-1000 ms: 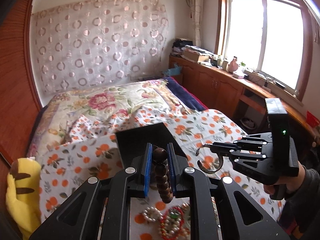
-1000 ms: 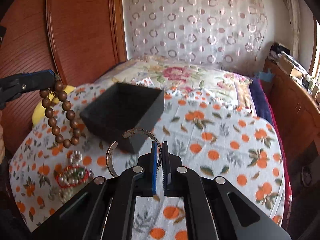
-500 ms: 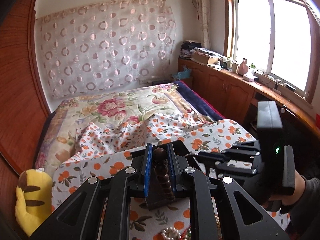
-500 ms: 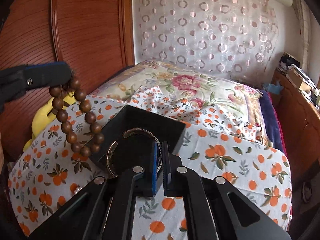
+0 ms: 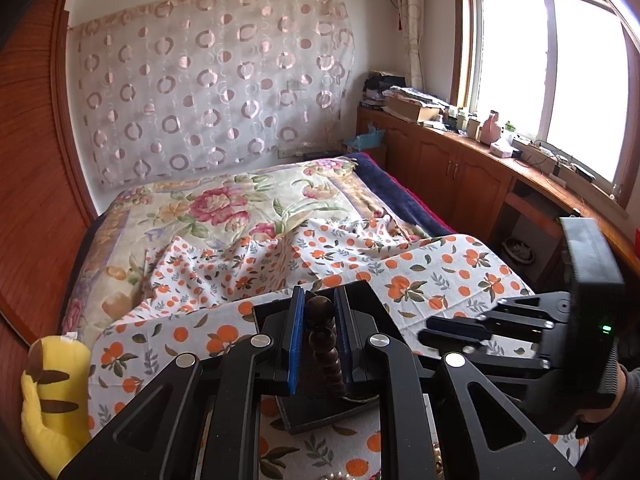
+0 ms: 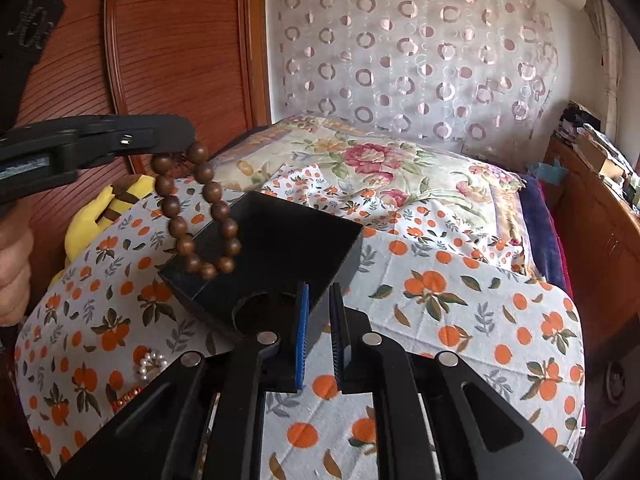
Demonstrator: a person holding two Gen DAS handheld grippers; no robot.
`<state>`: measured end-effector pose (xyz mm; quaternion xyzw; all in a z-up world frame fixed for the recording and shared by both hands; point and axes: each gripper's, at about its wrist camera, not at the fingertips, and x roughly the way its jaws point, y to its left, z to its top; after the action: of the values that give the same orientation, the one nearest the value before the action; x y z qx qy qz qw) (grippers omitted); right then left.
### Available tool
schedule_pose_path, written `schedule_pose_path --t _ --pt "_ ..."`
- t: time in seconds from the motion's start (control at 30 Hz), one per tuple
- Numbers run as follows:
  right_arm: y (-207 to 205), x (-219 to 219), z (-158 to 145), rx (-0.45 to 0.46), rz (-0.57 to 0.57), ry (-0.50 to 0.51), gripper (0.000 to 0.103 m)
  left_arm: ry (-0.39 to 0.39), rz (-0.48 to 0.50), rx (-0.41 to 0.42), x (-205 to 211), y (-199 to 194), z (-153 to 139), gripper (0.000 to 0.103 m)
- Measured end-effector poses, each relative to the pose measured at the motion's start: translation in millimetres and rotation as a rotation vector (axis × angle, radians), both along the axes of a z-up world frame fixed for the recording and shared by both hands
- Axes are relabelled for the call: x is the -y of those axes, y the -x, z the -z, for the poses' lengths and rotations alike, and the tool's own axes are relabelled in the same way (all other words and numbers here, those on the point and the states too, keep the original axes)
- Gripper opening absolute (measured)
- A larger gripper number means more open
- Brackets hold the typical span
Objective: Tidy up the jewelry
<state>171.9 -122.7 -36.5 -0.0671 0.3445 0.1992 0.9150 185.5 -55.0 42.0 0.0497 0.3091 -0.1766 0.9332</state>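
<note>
My left gripper (image 5: 318, 302) is shut on a brown wooden bead bracelet (image 5: 322, 336). In the right wrist view the bracelet (image 6: 200, 216) hangs from that gripper (image 6: 186, 132) over the left edge of an open black box (image 6: 304, 240). My right gripper (image 6: 320, 304) hovers at the box's near wall. Its jaws are opening and nothing is between the blue pads. A metal bangle (image 6: 250, 300) shows as a dark ring just left of the pads, inside the box. The right gripper (image 5: 426, 332) reaches in from the right toward the box (image 5: 360, 292).
The box sits on an orange-print cloth (image 6: 460, 320) spread over a floral bed. A pearl bracelet (image 6: 150, 362) and red beads (image 6: 126, 394) lie on the cloth at lower left. A yellow plush toy (image 6: 100, 212) leans by the wooden headboard. Wooden cabinets (image 5: 460, 176) line the right.
Both grippers have come forward over the black box. The right jaws have parted, and the bangle they held now lies in the box. The beads still hang from the left gripper.
</note>
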Motion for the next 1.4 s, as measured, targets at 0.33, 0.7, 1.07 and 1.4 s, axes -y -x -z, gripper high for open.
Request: schedule_pose_path --t 0.33,0.7,1.07,1.4 --pt "28.4 14.7 -3.4 0.012 -0.004 -0.031 0.012 -0.008 -0.009 -0.027 9.1 -11.7 10.6 0.020" --pt "80.8 17.0 16.1 -0.021 -0.032 -0.063 0.012 -0.038 0.000 -0.023 -10.5 50.1 30.0 0.053" --pt "118.4 15.6 28.8 -0.044 -0.034 -0.067 0.012 -0.037 0.035 -0.089 -20.8 102.0 67.9 0.064" --pt "129.2 3.0 44.8 -0.075 -0.047 -0.054 0.019 -0.020 0.013 -0.177 -41.0 119.2 101.5 0.064"
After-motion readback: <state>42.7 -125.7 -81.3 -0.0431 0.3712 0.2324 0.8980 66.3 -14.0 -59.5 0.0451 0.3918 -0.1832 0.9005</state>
